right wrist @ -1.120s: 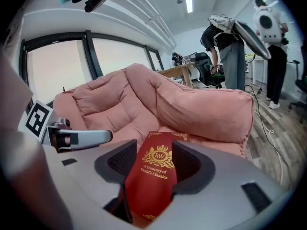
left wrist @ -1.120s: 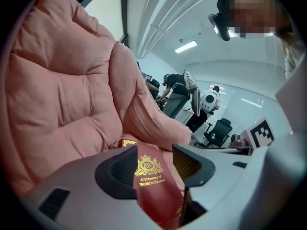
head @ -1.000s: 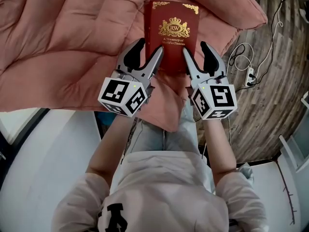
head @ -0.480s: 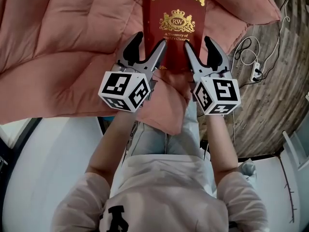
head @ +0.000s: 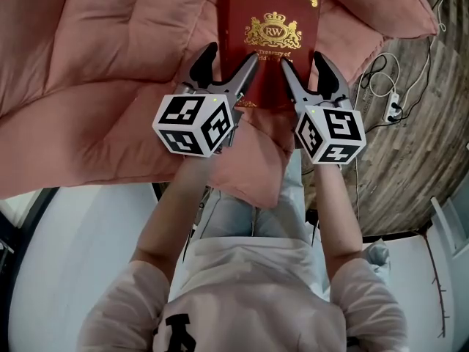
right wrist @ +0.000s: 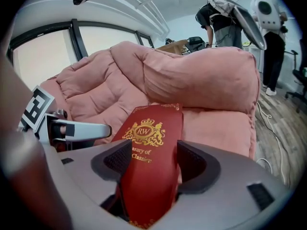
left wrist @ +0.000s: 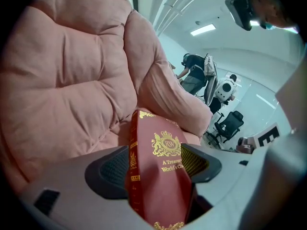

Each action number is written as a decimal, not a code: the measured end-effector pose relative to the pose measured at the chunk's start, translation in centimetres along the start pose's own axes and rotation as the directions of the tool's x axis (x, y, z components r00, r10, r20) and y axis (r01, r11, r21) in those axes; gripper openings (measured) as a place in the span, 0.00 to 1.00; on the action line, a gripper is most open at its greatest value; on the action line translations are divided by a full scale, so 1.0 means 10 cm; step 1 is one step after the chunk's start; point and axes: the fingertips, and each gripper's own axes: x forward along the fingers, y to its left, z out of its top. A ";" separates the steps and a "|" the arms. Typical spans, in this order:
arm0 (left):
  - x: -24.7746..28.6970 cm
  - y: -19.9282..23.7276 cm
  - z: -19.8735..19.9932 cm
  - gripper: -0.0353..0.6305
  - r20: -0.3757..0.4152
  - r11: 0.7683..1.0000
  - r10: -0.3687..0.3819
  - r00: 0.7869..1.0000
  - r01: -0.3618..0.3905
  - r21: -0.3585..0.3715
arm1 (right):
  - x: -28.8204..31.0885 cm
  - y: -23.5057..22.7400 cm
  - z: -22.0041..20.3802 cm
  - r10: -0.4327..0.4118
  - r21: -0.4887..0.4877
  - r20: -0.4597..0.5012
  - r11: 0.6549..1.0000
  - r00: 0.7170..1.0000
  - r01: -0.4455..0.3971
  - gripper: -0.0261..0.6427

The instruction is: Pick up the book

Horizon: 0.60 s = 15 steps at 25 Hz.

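A dark red hardcover book [head: 270,42] with a gold crest lies on the pink sofa cushion [head: 110,64]. My left gripper [head: 231,56] straddles the book's near left edge, and my right gripper [head: 303,59] straddles its near right edge. Both sets of jaws are opening. In the left gripper view the book [left wrist: 165,176] stands between the pads [left wrist: 112,169] with a gap on the cover side. The right gripper view shows the book [right wrist: 148,162] between wide-set pads [right wrist: 192,162] that do not press it.
A wooden floor [head: 410,145] with a power strip and cables [head: 385,86] lies right of the sofa. A white surface [head: 73,255] is at the lower left. People [right wrist: 225,23] and an office chair [left wrist: 230,123] stand far behind.
Both grippers have sunk toward the cushion with the book between them. Their jaws now stand wider apart than a second ago.
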 end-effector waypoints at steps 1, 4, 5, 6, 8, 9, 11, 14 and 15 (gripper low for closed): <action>0.03 0.01 -0.03 0.55 -0.014 1.000 -0.004 1.000 0.004 -0.005 | 0.02 -0.02 -0.02 -0.003 0.002 -0.006 1.000 1.000 0.003 0.48; 0.13 0.01 -0.13 0.62 -0.064 1.000 -0.025 0.998 0.024 -0.015 | 0.08 -0.06 -0.05 -0.010 0.018 -0.011 1.000 1.000 0.010 0.51; 0.15 0.01 -0.16 0.63 -0.079 1.000 -0.029 0.996 0.027 -0.014 | 0.10 -0.06 -0.06 -0.006 0.024 -0.014 1.000 1.000 0.007 0.52; 0.17 0.01 -0.19 0.64 -0.092 1.000 -0.029 0.995 0.028 -0.012 | 0.12 -0.07 -0.08 -0.002 0.027 -0.019 1.000 1.000 0.002 0.52; 0.20 0.03 -0.24 0.65 -0.110 1.000 -0.026 0.994 0.026 -0.007 | 0.16 -0.06 -0.10 0.005 0.030 -0.030 1.000 1.000 -0.004 0.53; 0.22 0.03 -0.26 0.65 -0.117 1.000 -0.025 0.993 0.025 -0.007 | 0.17 -0.06 -0.11 0.008 0.032 -0.032 0.999 0.999 -0.007 0.53; 0.25 0.04 -0.29 0.65 -0.134 1.000 -0.024 0.991 0.023 -0.009 | 0.20 -0.06 -0.13 0.015 0.043 -0.037 0.999 0.999 -0.013 0.53; 0.32 0.08 -0.39 0.66 -0.176 1.000 -0.019 0.984 0.016 -0.018 | 0.24 -0.06 -0.19 0.032 0.059 -0.056 0.998 0.998 -0.028 0.53; 0.34 0.08 -0.43 0.67 -0.194 1.000 -0.019 0.981 0.014 -0.023 | 0.24 -0.07 -0.21 0.040 0.074 -0.060 0.997 0.997 -0.035 0.53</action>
